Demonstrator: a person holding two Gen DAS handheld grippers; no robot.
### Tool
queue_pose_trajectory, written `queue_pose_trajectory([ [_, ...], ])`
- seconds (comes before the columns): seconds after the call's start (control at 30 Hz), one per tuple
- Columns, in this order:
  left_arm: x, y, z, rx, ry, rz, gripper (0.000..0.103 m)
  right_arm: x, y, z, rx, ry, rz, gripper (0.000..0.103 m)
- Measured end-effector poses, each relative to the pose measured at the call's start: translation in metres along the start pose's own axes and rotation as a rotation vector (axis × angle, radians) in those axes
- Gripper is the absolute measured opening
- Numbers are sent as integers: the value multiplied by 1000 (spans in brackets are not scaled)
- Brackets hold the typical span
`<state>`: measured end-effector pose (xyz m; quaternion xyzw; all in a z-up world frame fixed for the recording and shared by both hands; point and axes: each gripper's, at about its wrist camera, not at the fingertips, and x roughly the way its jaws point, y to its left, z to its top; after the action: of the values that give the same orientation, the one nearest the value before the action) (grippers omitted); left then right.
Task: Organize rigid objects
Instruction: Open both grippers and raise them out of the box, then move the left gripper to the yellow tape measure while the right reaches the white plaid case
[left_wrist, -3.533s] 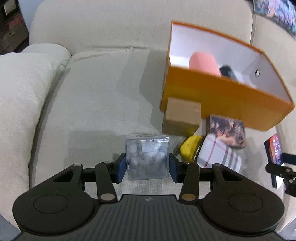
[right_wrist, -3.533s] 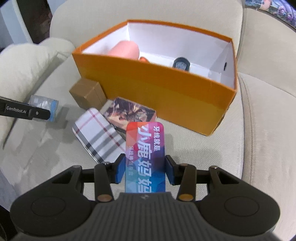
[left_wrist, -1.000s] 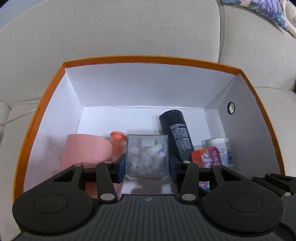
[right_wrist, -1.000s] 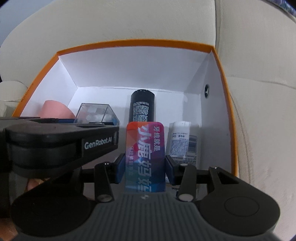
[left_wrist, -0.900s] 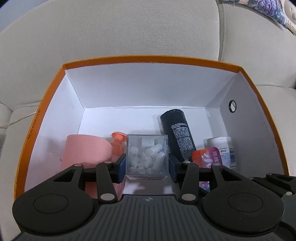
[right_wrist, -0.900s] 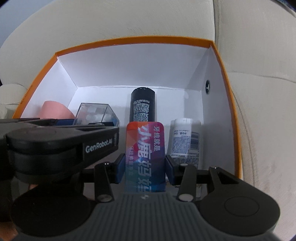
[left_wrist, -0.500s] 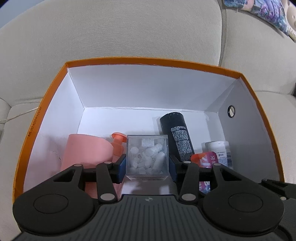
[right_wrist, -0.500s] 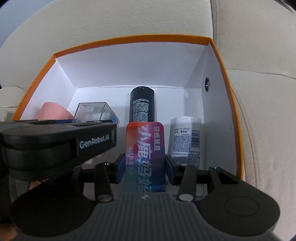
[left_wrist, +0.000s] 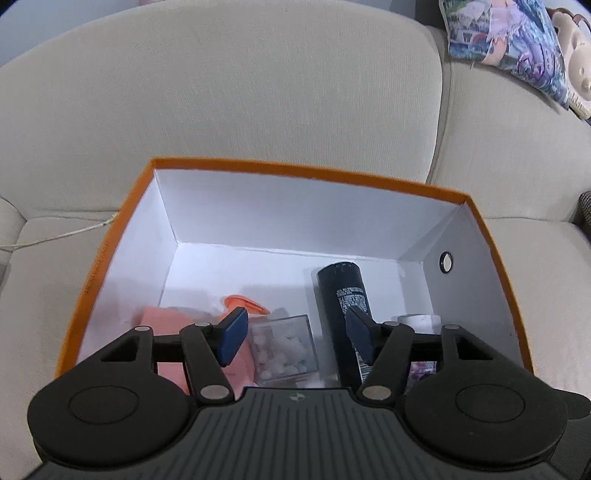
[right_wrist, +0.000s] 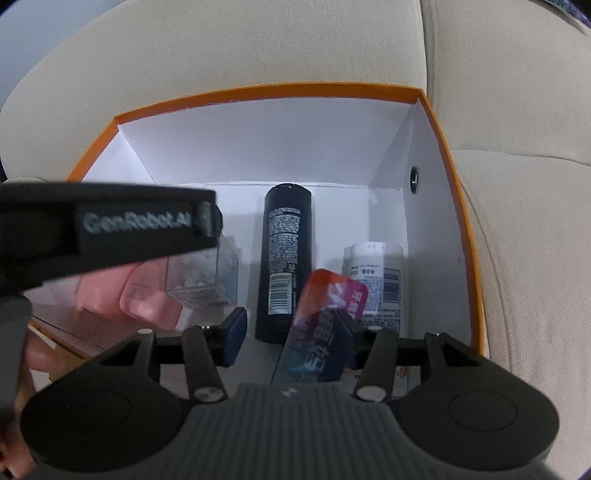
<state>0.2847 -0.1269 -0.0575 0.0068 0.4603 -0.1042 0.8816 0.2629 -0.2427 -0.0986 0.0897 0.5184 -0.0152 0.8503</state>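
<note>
Orange box (left_wrist: 491, 236) on sofa (left_wrist: 221, 92) holds black can (left_wrist: 341, 295), white bottle (right_wrist: 376, 273), pink bottle (right_wrist: 147, 291), clear cube (left_wrist: 282, 345). Left tongs (left_wrist: 295, 338) opening, pads clear of cube below. Right tongs (right_wrist: 291, 332) opening; colourful packet (right_wrist: 321, 325) tilted betw. pads, looks released.

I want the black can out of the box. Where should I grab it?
Judging by how it lies, grip the black can around its middle, across its round sides, coming from above. It lies flat in the box, with the clear cube left and the white bottle right, so reach straight down between them.
</note>
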Motion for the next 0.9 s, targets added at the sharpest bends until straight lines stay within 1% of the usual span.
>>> queue_pose_trajectory([
  [0.13,-11,6,2,-10,-16,3,72,-8,3,-2,-8,-28,-3,56],
  [0.3,-38,13,5,-16,-53,18,72,-32,3,-9,-19,-100,3,57],
  [0.47,-79,14,0,0,-112,45,79,-65,6,-20,-34,-155,-3,62],
  [0.6,-112,12,-13,27,-151,62,82,-92,13,-28,-51,-189,-4,64],
  [0.7,-135,16,-29,27,-174,72,86,-112,20,-44,-77,-212,-15,67],
  [0.9,-166,31,-64,1,-186,77,87,-134,29,-81,-123,-198,-5,68],
])
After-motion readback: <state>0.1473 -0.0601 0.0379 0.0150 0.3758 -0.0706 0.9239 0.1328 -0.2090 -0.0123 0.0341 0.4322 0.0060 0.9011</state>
